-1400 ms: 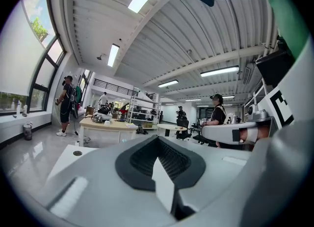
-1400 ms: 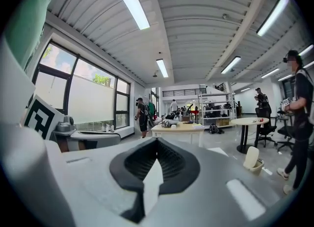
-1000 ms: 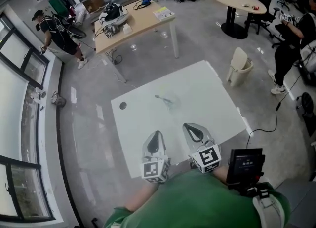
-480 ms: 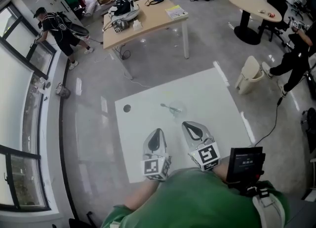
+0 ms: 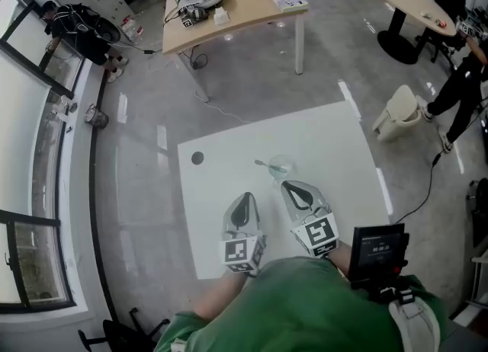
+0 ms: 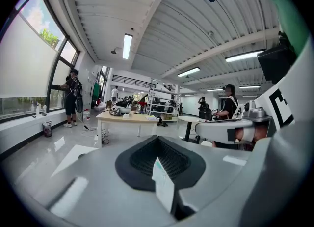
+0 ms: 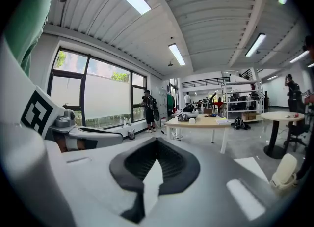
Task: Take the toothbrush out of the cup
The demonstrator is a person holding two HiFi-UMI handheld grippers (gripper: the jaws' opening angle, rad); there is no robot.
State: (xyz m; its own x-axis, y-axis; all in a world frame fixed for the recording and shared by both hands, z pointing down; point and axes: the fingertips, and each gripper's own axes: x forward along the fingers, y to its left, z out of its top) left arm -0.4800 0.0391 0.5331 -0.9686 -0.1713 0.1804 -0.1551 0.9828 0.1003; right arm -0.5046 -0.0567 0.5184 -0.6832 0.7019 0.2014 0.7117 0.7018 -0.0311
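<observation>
Head view only: clear cup point(image 5: 279, 166) upright on the white table point(image 5: 221, 190), just ahead of the right gripper point(image 5: 291, 188) tip, not touching. Toothbrush point(image 5: 263, 164) in the cup, leaning out toward the left gripper point(image 5: 244, 198) side. Dark round spot point(image 5: 197, 158) on the table, well ahead-left of the left gripper.

Gripper views only: both tilted up over the room, showing ceiling lights, a wooden desk point(image 6: 125, 118), a round table point(image 7: 287, 116) and people standing far off. No cup or toothbrush in either.

Left gripper clenched, pads together, nothing between. Right gripper likewise clenched and empty.

Writing: black-and-white square patterns on both marker cubes point(image 5: 320, 235). Black screen unit point(image 5: 379, 250) behind the right gripper, print too small to read.
</observation>
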